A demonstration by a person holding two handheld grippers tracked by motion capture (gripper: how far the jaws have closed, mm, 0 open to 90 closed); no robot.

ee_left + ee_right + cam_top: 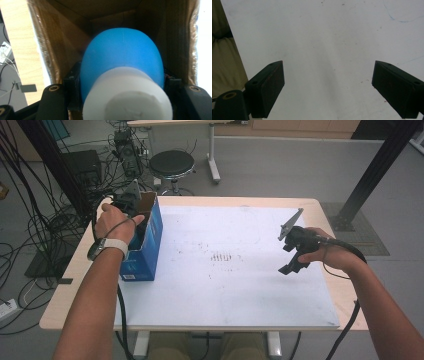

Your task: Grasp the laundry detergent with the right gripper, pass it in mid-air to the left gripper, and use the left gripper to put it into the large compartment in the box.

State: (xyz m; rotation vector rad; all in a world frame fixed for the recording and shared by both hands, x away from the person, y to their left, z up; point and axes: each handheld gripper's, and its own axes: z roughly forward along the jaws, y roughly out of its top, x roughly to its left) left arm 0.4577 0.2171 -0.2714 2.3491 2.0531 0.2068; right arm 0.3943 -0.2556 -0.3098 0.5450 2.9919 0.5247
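Observation:
A blue cardboard box (145, 245) with a brown inside (62, 37) stands open-topped at the left of the white board (240, 285). My left gripper (134, 210) reaches into the box's mouth. Its jaws press from both sides on a blue rounded object (122, 55) with a white cylindrical end (127, 97) that faces the camera. On the right side of the board hangs my right gripper (290, 266), tilted downward. In the right gripper view its jaws stand wide apart, right gripper (328, 90) holding nothing, with bare white board (324, 37) below.
The board lies on a light wooden table (65, 285). Behind the table stand a black stool (172, 165) and a desk leg (214, 155). Tangled cables (30, 220) cover the floor at left. A black post (380, 170) rises at back right.

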